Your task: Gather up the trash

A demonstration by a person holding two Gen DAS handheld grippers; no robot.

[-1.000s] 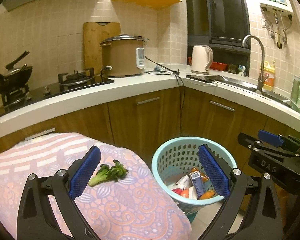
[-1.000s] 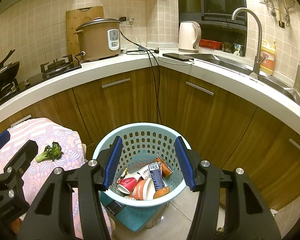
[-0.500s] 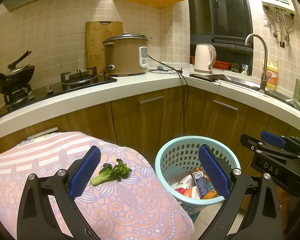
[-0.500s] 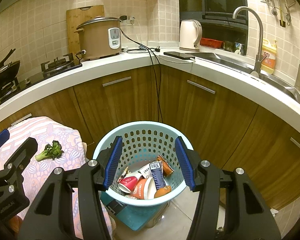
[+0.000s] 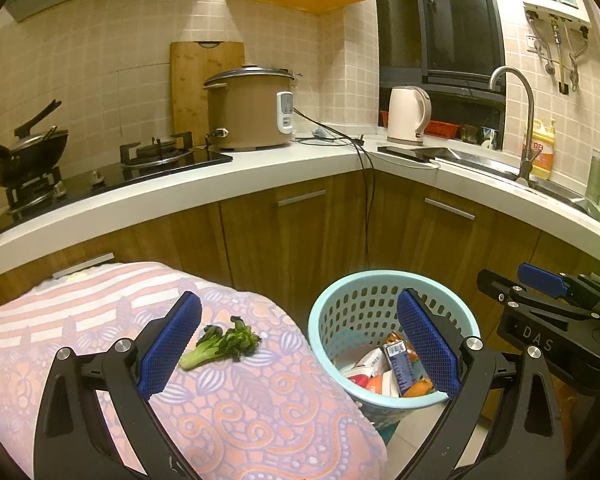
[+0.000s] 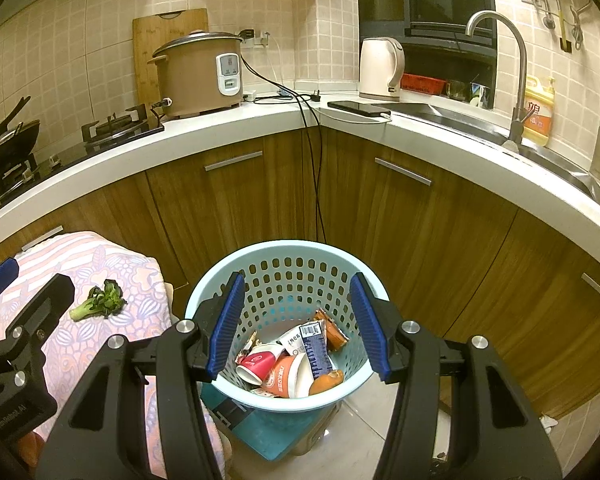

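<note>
A green broccoli piece (image 5: pixel 220 343) lies on a pink patterned cloth (image 5: pixel 100 320); it also shows in the right wrist view (image 6: pixel 100 302). A light blue perforated basket (image 5: pixel 340 300) stands to its right and holds cups, a carton and wrappers (image 6: pixel 300 360). My left gripper (image 5: pixel 298 346) is open and empty, above the cloth's right edge, with the broccoli just right of its left finger. My right gripper (image 6: pixel 298 324) is open and empty, above the basket (image 6: pixel 284 252).
A white curved counter (image 5: pixel 300 176) with wooden cabinets runs behind. On it stand a rice cooker (image 5: pixel 252 108), kettle (image 5: pixel 406 116), gas stove with wok (image 5: pixel 24 156), phone (image 6: pixel 358 109) and sink tap (image 6: pixel 512 76). A cable (image 6: pixel 316 184) hangs behind the basket.
Both grippers have drawn back and risen slightly; the broccoli and basket sit a little lower and smaller in view. Both stay open. Nothing was picked up.
</note>
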